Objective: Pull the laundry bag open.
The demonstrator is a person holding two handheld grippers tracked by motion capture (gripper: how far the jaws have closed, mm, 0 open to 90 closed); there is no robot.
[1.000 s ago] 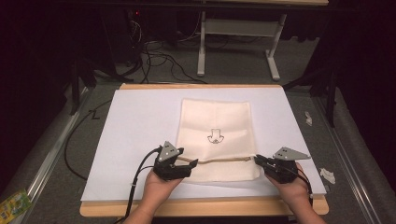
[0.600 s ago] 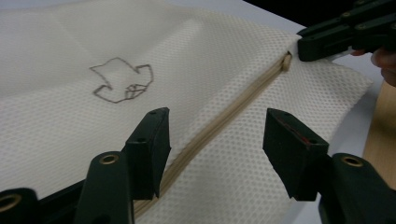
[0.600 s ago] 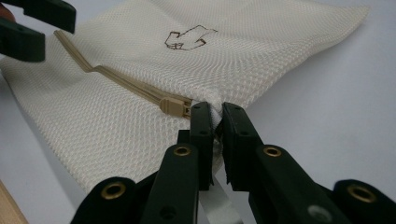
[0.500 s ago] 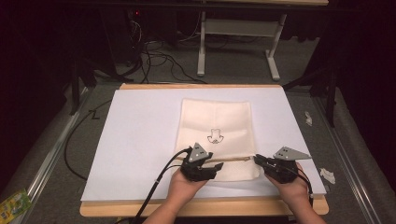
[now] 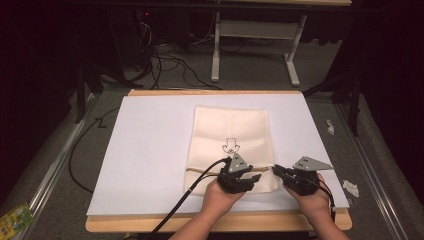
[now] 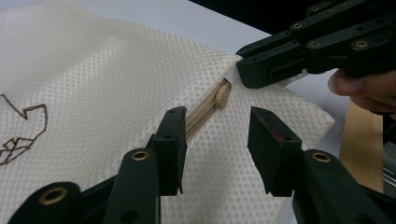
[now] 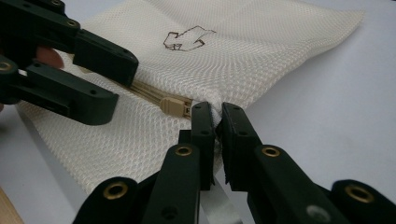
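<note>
A cream mesh bag with a brown arrow drawing lies flat on the white sheet. A tan zipper runs across the bag near its front edge. My left gripper hovers low over the zipper, pointing right. Its jaws have just been closing and stand apart astride the zipper tape, without pressing it. The zipper pull lies just past the left gripper. My right gripper is shut on the bag's mesh edge beside the zipper pull. In the high view the right gripper points left, close to the other one.
The white sheet covers a wooden table whose front edge shows near the person's hands. Small paper scraps lie right of the sheet. Cables and a desk frame stand on the floor beyond. A green packet lies at bottom left.
My left gripper has slid right along the zipper toward the right gripper, and its jaws have narrowed. The right gripper has stayed put on the bag's edge.
</note>
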